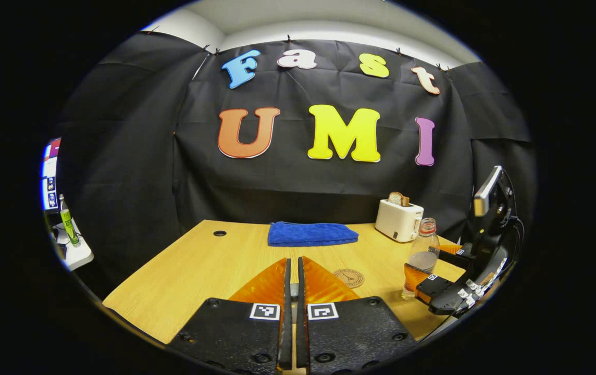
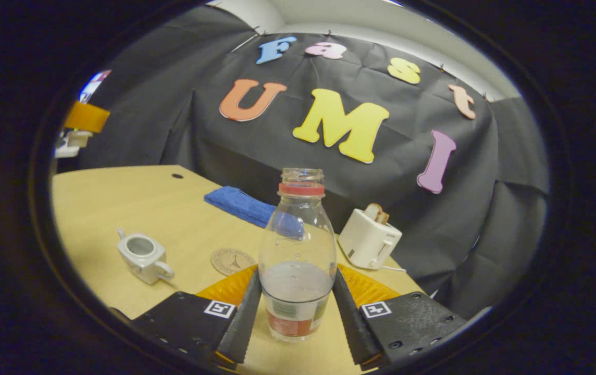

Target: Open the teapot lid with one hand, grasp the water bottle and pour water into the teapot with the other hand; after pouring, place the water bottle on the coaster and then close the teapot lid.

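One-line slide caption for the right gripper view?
Right hand-held gripper closed around clear plastic water bottle; open white teapot waits.

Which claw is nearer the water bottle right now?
Right. The right claw has a finger on each side of the water bottle; the left claw, closed, sits well to its left, across the coaster.

The left gripper view sits low over the wooden table (image 1: 194,271), facing level toward the back wall, with the blue cloth (image 1: 312,233) at centre frame and the toaster (image 1: 398,220) right of centre. The right gripper view is tilted, close up on the water bottle (image 2: 298,260) at lower centre. Both share the coaster (image 1: 348,277), cloth, toaster, bottle and table.
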`<state>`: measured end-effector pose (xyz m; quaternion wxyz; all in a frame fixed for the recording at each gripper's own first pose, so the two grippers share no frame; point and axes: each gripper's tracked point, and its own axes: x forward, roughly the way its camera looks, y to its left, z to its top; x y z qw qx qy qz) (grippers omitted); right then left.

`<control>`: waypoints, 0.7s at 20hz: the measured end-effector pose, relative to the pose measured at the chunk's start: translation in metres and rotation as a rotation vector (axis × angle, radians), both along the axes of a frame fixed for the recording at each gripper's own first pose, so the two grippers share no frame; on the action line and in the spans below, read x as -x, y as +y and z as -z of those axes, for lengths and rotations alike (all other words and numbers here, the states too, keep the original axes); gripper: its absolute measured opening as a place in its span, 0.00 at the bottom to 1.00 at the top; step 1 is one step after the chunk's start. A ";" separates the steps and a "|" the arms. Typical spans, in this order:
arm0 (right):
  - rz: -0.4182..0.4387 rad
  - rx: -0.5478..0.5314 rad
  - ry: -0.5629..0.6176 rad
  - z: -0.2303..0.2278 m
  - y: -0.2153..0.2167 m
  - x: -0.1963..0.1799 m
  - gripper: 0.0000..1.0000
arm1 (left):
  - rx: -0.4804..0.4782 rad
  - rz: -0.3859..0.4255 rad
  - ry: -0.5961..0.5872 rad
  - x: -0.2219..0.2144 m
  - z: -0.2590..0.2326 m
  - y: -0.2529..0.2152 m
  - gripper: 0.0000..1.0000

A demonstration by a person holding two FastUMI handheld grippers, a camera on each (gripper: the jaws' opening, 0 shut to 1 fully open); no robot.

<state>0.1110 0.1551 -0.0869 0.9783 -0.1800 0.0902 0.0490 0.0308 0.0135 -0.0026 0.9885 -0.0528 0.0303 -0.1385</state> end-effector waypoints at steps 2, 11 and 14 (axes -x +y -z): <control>-0.017 0.090 0.011 0.002 0.011 0.000 0.74 | -0.002 -0.011 -0.005 0.001 -0.001 0.011 0.05; -0.072 0.522 0.021 0.020 0.036 -0.004 0.75 | 0.038 -0.046 -0.018 0.004 -0.010 0.045 0.05; -0.078 0.637 -0.007 0.018 0.040 -0.008 0.75 | 0.033 -0.050 -0.014 0.004 -0.009 0.047 0.05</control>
